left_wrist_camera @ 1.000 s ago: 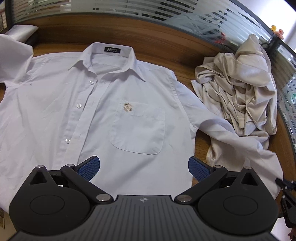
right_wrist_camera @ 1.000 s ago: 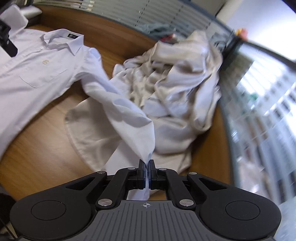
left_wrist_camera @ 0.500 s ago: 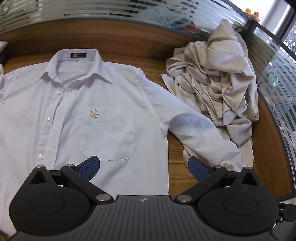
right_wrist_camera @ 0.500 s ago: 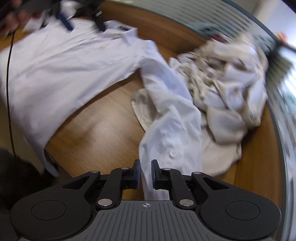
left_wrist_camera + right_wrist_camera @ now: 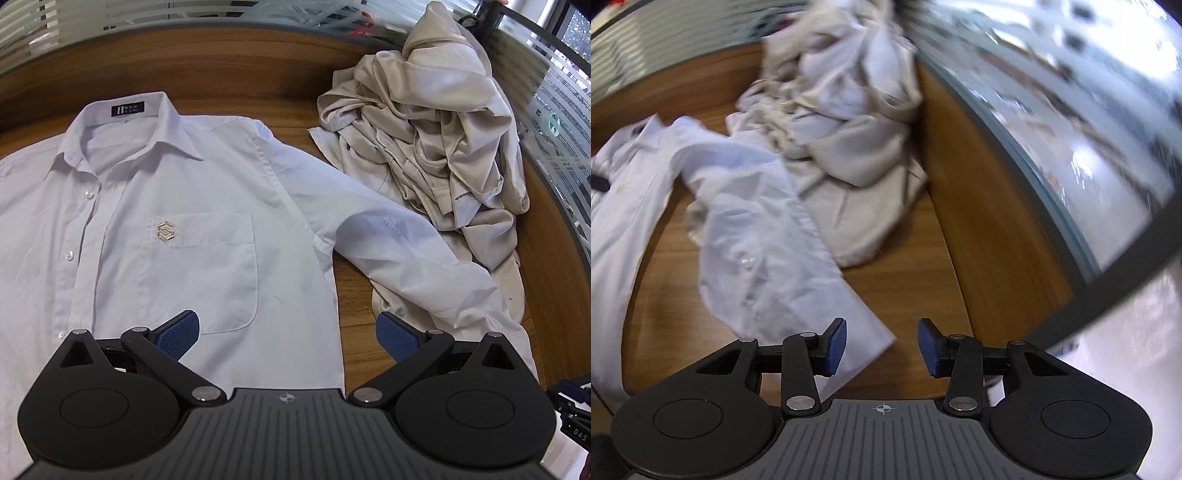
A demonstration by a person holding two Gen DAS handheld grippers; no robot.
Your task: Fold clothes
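Right gripper: jaws part-open, they have just been opening, nothing between the pads now; the sleeve cuff lies on the wood just under and beside its left pad, released, not pinched. Left gripper: jaws spread wide, empty, hanging over the lower front of the white shirt with one blue pad above the cloth below the chest pocket and the other pad past the shirt's side seam, over bare wooden table. Taking the white shirt as landmark: it lies face up and buttoned, flat on the table, collar at the far end; its long sleeve runs out from the shoulder toward the near right, and the outer part drapes onto the edge of a crumpled beige garment pile that sits just beside the shirt, toward the glass partition. Right wrist view is motion-blurred, so fine cuff detail can't be told. Step in hand, my read: spread-out stage, sleeve just laid out and let go, no fold made yet. Next move probably needs the sleeve lifted clear of the beige pile, so only white cloth gets pinched, then carried across the shirt body; a grip near the cuff plus one near the shoulder seam would suit. Risk: snagging beige fabric along with the sleeve.
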